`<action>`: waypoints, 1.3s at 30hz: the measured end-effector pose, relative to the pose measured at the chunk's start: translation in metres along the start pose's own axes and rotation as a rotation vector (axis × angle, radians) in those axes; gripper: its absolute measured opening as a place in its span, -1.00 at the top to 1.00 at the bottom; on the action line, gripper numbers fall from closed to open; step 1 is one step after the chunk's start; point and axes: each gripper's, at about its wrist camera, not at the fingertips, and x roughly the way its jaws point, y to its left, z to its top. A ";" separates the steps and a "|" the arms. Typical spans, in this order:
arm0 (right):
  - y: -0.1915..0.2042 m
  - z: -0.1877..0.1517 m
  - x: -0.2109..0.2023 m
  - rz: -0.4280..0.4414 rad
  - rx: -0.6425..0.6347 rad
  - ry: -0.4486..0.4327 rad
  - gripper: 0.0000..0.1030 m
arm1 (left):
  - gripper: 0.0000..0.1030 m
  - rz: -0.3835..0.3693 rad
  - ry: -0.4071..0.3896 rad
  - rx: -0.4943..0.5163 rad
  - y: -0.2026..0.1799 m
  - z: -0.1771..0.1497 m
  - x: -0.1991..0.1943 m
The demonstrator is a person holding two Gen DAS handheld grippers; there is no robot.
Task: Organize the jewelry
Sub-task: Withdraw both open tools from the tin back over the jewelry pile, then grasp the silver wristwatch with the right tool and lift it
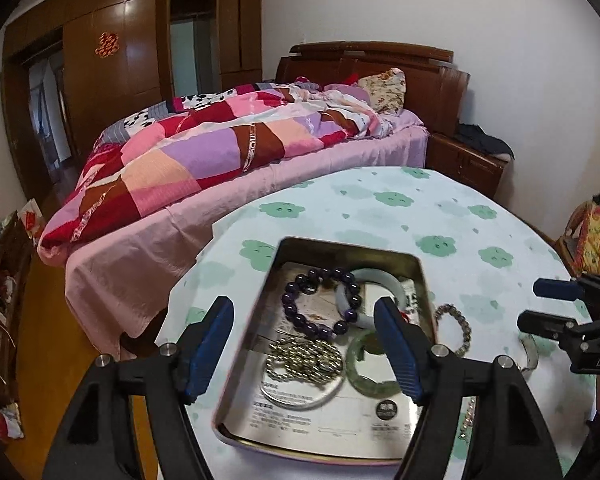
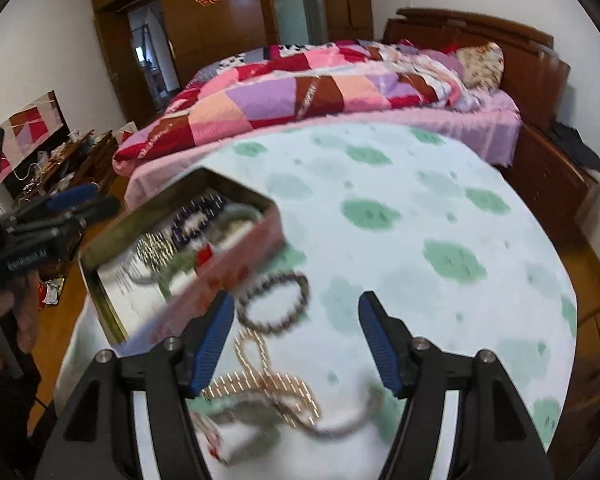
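Observation:
An open metal tin (image 1: 342, 249) sits on the table, holding a purple bead bracelet (image 1: 300, 304), a white jade bangle (image 1: 384, 280), a green bangle (image 1: 364, 378) and a silver bead chain (image 1: 304, 360). My left gripper (image 1: 304, 346) hovers open above the tin, gripping nothing. Right of the tin (image 2: 236, 268), on the cloth, lie a dark beaded bracelet (image 2: 276, 304), a gold chain (image 2: 268, 384) and a thin silver bangle (image 2: 340, 428), all blurred. My right gripper (image 2: 296, 340) stands open over these loose pieces, holding nothing. The left wrist view shows it at the right edge (image 1: 542, 306).
The round table (image 2: 420, 208) wears a pale cloth with green cloud prints. Behind it stands a bed (image 1: 220, 152) with a patchwork quilt, a wooden nightstand (image 1: 468, 164) and a wardrobe (image 1: 112, 60). Clutter lines the floor at the left (image 1: 0, 280).

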 end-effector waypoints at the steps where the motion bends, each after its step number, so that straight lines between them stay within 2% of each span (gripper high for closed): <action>1: -0.002 -0.006 -0.001 -0.004 0.003 0.006 -0.32 | -0.41 -0.002 0.001 0.010 -0.004 -0.001 -0.001; 5: -0.003 -0.027 -0.008 0.001 -0.006 0.021 -0.32 | -0.41 -0.002 0.012 0.034 -0.016 -0.004 -0.006; 12: 0.019 -0.051 -0.002 0.010 -0.132 0.048 -0.35 | -0.41 -0.013 0.031 0.068 -0.033 -0.012 -0.008; 16: 0.015 -0.058 -0.001 0.004 -0.164 0.053 -0.35 | -0.41 -0.017 0.038 0.082 -0.040 -0.015 -0.009; 20: 0.005 -0.060 -0.001 0.009 -0.140 0.062 -0.35 | -0.41 -0.025 0.047 0.090 -0.045 -0.018 -0.007; 24: 0.013 -0.059 0.002 0.050 -0.140 0.059 -0.39 | -0.41 -0.032 0.059 0.098 -0.050 -0.021 -0.004; 25: 0.017 -0.060 0.004 0.049 -0.158 0.061 -0.43 | -0.41 -0.033 0.060 0.099 -0.050 -0.021 -0.004; 28: 0.025 -0.064 0.011 0.012 -0.217 0.085 -0.39 | -0.41 -0.037 0.061 0.105 -0.052 -0.022 -0.004; 31: 0.023 -0.066 0.011 0.015 -0.218 0.094 -0.39 | -0.41 -0.043 0.060 0.102 -0.053 -0.022 -0.004; 32: 0.022 -0.066 0.012 0.017 -0.210 0.093 -0.31 | -0.41 -0.045 0.061 0.104 -0.054 -0.023 -0.004; 33: 0.021 -0.067 0.012 0.016 -0.213 0.095 -0.13 | -0.41 -0.046 0.062 0.106 -0.055 -0.023 -0.004; 34: 0.022 -0.068 0.014 0.020 -0.219 0.107 0.30 | -0.41 -0.047 0.064 0.108 -0.056 -0.023 -0.004; 35: 0.022 -0.069 0.015 0.012 -0.221 0.119 0.56 | -0.41 -0.048 0.064 0.109 -0.056 -0.023 -0.004; 38: 0.018 -0.069 0.013 0.021 -0.213 0.116 0.76 | -0.41 -0.049 0.063 0.109 -0.057 -0.023 -0.004; 39: 0.016 -0.069 0.012 0.029 -0.204 0.117 0.78 | -0.41 -0.049 0.063 0.108 -0.057 -0.023 -0.005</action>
